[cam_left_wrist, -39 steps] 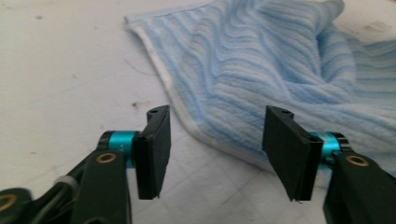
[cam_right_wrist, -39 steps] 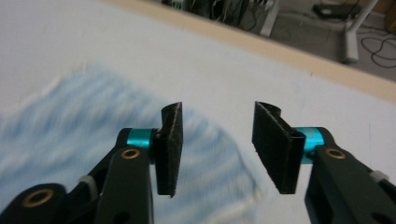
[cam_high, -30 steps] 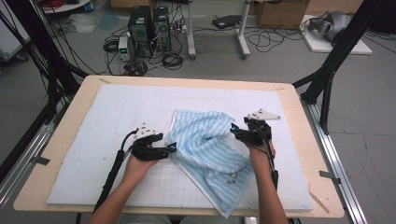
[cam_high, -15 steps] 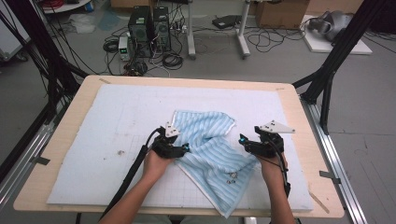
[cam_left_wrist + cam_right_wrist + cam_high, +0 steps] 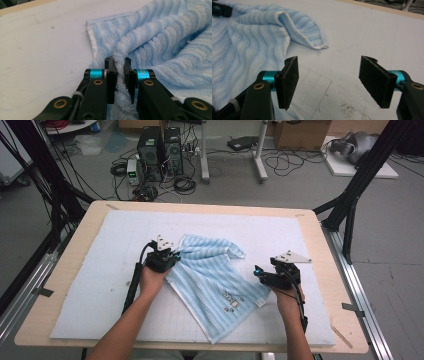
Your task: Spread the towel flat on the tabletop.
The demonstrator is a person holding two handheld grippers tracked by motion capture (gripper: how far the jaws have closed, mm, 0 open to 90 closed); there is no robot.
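Blue-striped towel (image 5: 215,280): spread rumpled mid-mat (image 5: 100,285), flatter than a second ago.
Left gripper (image 5: 119,75): jaws just closed, a fold at the towel's left edge pinched.
Right gripper (image 5: 329,82): spread, shifted right off the towel, nothing between pads.

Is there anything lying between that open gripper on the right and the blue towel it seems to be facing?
Nothing visible. The right gripper hovers with its jaws open just off the blue striped towel, and only bare white mat lies between them. The left gripper is already shut on a fold of the towel's far edge.
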